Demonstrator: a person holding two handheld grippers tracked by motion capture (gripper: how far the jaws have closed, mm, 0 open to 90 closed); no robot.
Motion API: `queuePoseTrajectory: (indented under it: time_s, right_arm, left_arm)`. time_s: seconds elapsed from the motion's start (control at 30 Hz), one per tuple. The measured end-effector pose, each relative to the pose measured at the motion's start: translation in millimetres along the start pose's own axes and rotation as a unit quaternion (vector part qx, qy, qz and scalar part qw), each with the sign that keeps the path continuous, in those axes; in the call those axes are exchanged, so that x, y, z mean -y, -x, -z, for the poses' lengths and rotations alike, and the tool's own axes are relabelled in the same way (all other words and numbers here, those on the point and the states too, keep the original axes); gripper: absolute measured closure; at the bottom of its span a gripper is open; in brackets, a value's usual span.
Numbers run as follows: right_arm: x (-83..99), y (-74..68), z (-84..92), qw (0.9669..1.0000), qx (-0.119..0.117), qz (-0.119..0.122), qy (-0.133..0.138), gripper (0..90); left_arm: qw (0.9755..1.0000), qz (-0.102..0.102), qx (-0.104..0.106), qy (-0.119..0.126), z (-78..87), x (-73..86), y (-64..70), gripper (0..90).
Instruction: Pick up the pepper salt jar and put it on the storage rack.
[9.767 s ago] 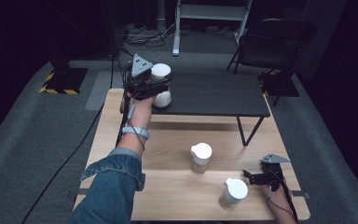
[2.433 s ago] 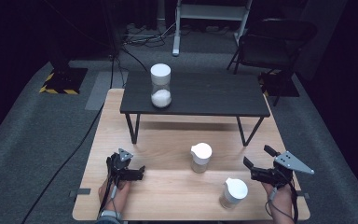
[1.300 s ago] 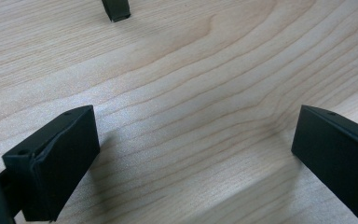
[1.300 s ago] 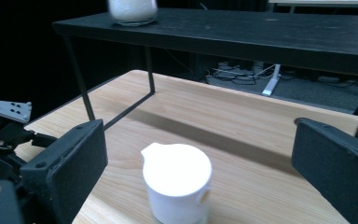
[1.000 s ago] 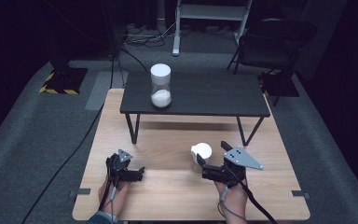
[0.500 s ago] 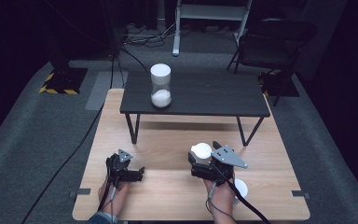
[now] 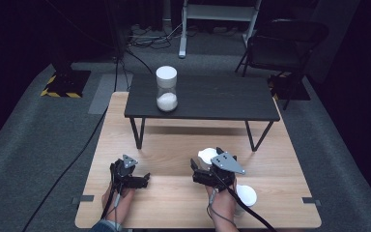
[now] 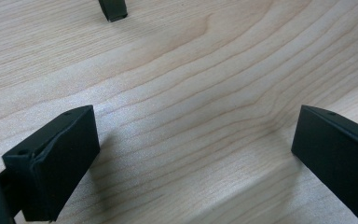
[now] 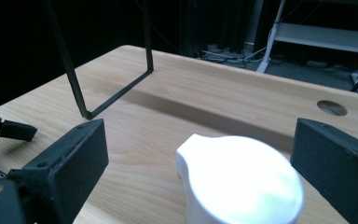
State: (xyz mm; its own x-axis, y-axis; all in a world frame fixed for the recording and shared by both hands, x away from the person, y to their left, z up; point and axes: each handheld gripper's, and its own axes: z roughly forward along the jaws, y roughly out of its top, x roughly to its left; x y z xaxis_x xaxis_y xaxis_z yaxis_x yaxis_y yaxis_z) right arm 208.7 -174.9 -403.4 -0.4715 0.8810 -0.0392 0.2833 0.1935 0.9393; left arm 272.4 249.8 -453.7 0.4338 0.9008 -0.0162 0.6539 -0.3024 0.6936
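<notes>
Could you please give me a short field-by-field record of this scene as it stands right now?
surface: wooden table
raised stand: black bench on the table's far half
on the bench: hourglass, upright, white sand in the lower bulb
left gripper: open, jaws low over bare wood, holding nothing
right gripper: open, jaws either side of the middle white cup, not closed on it
middle white cup: upright, lidded, between the jaws
near white cup: by the right forearm, partly hidden
</notes>
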Motion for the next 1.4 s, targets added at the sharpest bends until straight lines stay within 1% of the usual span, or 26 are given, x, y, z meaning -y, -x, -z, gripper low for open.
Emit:
queuePoseTrajectory:
  time_s: [0.13,0.23,0.33,0.4,0.5,0.63,0.7,0.83,0.93,1.0,1.1,1.17,1.3,1.4]
  right_arm:
    - [2.4,0.0,-4.3,0.9999,0.004,-0.006,-0.011,3.9]
    - [6.6,-0.1,-6.2,0.9999,0.006,-0.007,-0.009,4.0]
    - [11.7,-4.8,-6.3,0.9998,0.018,0.005,-0.001,4.1]
    - [14.1,-9.2,-5.6,0.9995,0.031,0.007,0.004,4.1]
    - [17.4,-11.4,-4.4,0.9991,0.041,0.006,0.013,4.1]
    - [17.1,-11.1,-7.9,0.9987,0.051,0.002,0.003,4.0]
    - [20.5,-9.4,-9.6,0.9987,0.05,-0.004,0.004,4.0]
    - [27.2,-9.5,-15.1,0.9984,0.057,-0.001,-0.001,4.0]
    - [31.9,-5.6,-20.4,0.9984,0.053,-0.013,-0.011,3.9]
    - [35.8,-2.5,-23.3,0.9986,0.048,-0.017,-0.012,4.1]
    - [41.4,-2.0,-26.4,0.9986,0.05,-0.01,-0.014,4.1]
    - [44.5,-0.9,-28.0,0.9986,0.048,-0.015,-0.016,4.2]
    - [49.4,-1.2,-30.9,0.9986,0.047,-0.014,-0.021,5.0]
    - [54.4,-0.4,-32.4,0.9986,0.045,-0.019,-0.02,5.9]
  left_arm:
    - [1.0,-0.001,0.0,0.0,0.0,0.0,-0.1,0.8]
    - [1.0,-0.002,0.001,0.0,0.0,0.0,-0.3,0.8]
    - [1.0,-0.001,0.002,-0.001,0.0,-0.2,-0.4,0.8]
    - [1.0,-0.001,0.002,-0.001,0.1,-0.2,-0.4,0.8]
    - [1.0,-0.002,0.002,-0.001,0.0,-0.2,-0.4,0.8]
    - [1.0,-0.002,0.002,-0.001,0.1,-0.3,-0.4,0.8]
    - [1.0,-0.002,0.002,-0.001,0.1,-0.3,-0.4,0.8]
    - [1.0,-0.002,0.003,-0.001,0.1,-0.2,-0.4,0.8]
    - [1.0,-0.002,0.003,-0.001,0.1,-0.2,-0.5,0.8]
    - [1.0,-0.003,0.003,-0.001,0.1,-0.2,-0.5,0.8]
    - [1.0,-0.003,0.004,-0.001,0.0,-0.2,-0.6,0.8]
    - [1.0,-0.004,0.004,-0.001,0.0,-0.2,-0.6,0.8]
    - [1.0,-0.004,0.004,-0.001,0.1,-0.2,-0.6,0.8]
    - [1.0,-0.004,0.004,-0.001,0.1,-0.1,-0.6,0.8]
